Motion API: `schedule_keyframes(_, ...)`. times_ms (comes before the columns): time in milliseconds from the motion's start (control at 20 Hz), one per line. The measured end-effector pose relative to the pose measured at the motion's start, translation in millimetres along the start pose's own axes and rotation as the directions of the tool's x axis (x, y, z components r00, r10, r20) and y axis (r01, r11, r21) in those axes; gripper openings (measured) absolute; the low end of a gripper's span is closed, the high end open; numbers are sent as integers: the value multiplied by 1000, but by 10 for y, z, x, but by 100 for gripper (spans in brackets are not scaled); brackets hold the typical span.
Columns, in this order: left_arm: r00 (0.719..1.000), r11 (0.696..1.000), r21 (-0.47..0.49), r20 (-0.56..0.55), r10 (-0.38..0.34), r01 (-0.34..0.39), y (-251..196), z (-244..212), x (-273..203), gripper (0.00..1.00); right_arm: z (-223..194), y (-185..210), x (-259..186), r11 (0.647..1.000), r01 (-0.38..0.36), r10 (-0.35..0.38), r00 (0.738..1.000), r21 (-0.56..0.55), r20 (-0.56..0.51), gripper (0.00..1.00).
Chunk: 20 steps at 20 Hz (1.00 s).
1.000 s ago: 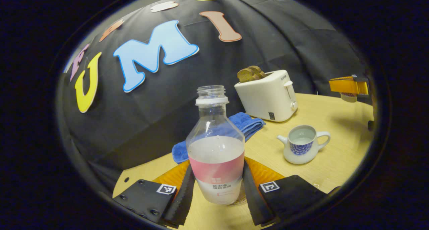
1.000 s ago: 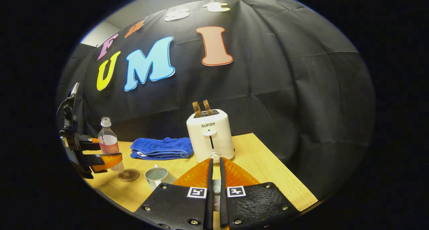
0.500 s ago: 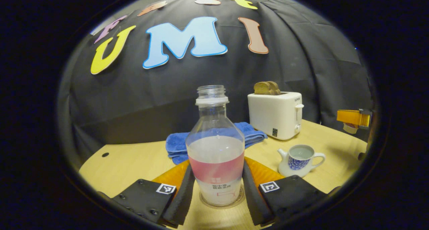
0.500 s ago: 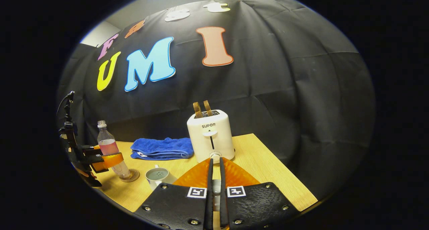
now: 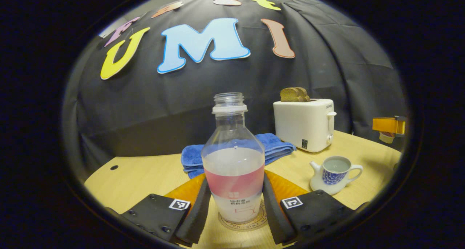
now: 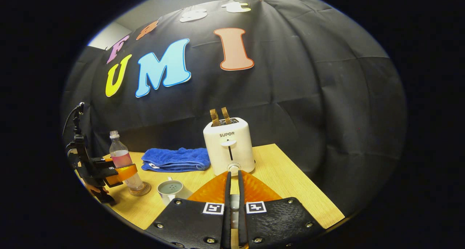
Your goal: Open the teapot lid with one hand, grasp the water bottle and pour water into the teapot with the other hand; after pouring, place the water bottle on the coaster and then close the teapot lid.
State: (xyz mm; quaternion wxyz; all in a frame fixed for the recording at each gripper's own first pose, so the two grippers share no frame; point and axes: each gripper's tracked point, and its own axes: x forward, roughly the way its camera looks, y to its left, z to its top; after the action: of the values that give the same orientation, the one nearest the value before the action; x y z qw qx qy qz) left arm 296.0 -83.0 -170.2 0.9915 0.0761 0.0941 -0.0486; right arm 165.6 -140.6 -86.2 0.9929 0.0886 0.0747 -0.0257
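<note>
standing upright on a round brown coaster (image 5: 244, 221), the clear plastic water bottle with pink label band (image 5: 233, 169) sits capless, partly full. left gripper (image 5: 234, 209) pinching the bottle's lower body, a finger pressed to each side. small white ceramic teapot with blue pattern (image 5: 334, 173) open-topped on the pale wooden worktop (image 5: 138, 176), right of the bottle, well apart. right gripper (image 6: 232, 209) nearly pressed together, nipping a small pale thing, apparently the teapot lid (image 6: 234, 202). folded blue towel (image 6: 176, 159) and white toaster holding brown toast slices (image 6: 228, 144) at the back.
</note>
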Motion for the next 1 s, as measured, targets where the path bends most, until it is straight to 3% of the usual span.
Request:
schedule_keyframes(500,1000,999,-34,5,-26,26,-21,-10,6,88,-59,18,22,1000,-1,0,1000,-19,-13,8)
schedule_keyframes(750,999,998,-46,8,-40,41,-54,11,-1,100,-56,43,20,1000,-7,7,1000,-24,-12,8)
schedule_keyframes(1000,999,997,-77,19,-28,29,-9,50,-62,100,-16,207,-19,998,-62,61,998,-24,-4,7)
